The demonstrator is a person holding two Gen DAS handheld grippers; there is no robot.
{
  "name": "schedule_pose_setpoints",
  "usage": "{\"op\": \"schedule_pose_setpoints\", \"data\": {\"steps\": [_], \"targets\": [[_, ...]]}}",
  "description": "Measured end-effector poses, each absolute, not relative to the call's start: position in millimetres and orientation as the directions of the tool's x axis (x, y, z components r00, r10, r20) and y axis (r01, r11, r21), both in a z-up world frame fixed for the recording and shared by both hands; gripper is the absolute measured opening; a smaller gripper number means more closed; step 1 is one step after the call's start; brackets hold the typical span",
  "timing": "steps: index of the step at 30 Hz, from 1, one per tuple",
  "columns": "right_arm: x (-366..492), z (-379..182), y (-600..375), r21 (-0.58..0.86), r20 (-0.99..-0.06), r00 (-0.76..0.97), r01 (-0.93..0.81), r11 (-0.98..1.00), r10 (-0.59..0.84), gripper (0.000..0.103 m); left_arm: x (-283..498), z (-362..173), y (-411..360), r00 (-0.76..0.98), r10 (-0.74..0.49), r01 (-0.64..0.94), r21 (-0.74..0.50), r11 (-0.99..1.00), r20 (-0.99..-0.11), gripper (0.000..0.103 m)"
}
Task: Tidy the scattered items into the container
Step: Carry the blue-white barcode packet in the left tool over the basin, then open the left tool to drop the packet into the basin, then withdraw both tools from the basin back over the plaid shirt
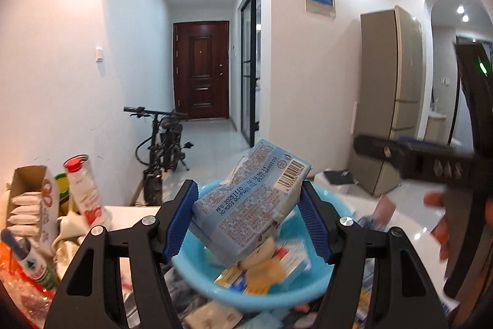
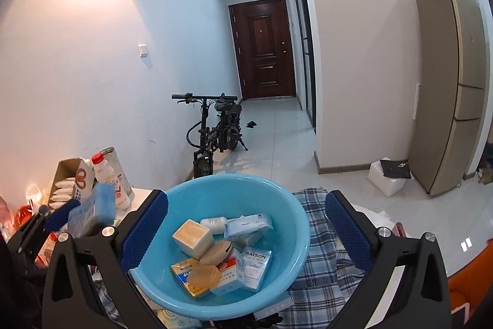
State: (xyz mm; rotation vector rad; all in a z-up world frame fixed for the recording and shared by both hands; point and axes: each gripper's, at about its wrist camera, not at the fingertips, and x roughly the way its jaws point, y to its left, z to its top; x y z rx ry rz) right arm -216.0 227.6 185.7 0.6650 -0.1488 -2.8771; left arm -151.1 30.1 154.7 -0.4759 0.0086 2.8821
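Observation:
My left gripper (image 1: 248, 216) is shut on a light blue tissue pack (image 1: 246, 202) with a barcode, held tilted above the blue basin (image 1: 197, 270). In the right wrist view the same pack (image 2: 95, 207) and left gripper (image 2: 66, 213) show at the left, beside the basin (image 2: 237, 193). The basin holds several small items: a beige box (image 2: 192, 238), a wipes pack (image 2: 248, 225), a RAISON box (image 2: 254, 265). My right gripper (image 2: 246, 232) is open and empty, its blue pads on either side of the basin. It also shows at the right of the left wrist view (image 1: 431, 168).
A red-capped bottle (image 2: 106, 174), an open carton of white packets (image 2: 71, 185) and clutter stand at the left. A plaid cloth (image 2: 320, 236) lies under and right of the basin. More packets (image 1: 212, 315) lie in front of the basin. A bicycle (image 2: 215, 128) stands beyond.

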Motion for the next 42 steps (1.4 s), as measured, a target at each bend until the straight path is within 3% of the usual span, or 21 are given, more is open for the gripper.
{"op": "schedule_pose_setpoints", "data": {"steps": [5, 13, 27, 29, 30, 42], "targets": [[-206.4, 193.4, 236.0, 0.183, -0.346, -0.912, 0.164, -0.969, -0.220, 0.103, -177.7, 144.5, 31.5, -0.917, 0.231, -0.226, -0.052, -0.973, -0.327, 0.066], [-211.0, 187.5, 227.1, 0.197, -0.336, -0.915, 0.165, -0.967, -0.224, 0.103, -228.1, 88.0, 33.8, -0.828, 0.239, -0.213, -0.109, -0.971, -0.507, 0.065], [-223.5, 169.8, 187.2, 0.096, -0.402, -0.891, 0.190, -0.977, -0.213, 0.103, -215.6, 96.0, 36.2, -0.839, 0.232, -0.220, -0.083, -0.972, -0.492, 0.066], [-221.1, 172.8, 189.1, 0.096, -0.393, -0.895, 0.190, -0.977, -0.213, 0.103, -216.5, 98.0, 36.5, -0.838, 0.231, -0.219, -0.082, -0.972, -0.494, 0.083], [-219.5, 173.9, 190.7, 0.098, -0.388, -0.897, 0.189, -0.977, -0.212, 0.103, -216.6, 99.0, 36.6, -0.840, 0.230, -0.217, -0.085, -0.973, -0.492, 0.103], [-216.3, 178.3, 195.0, 0.109, -0.377, -0.899, 0.196, -0.974, -0.223, 0.103, -221.0, 97.9, 36.5, -0.847, 0.155, -0.172, -0.014, -0.985, -0.509, 0.103]]}}
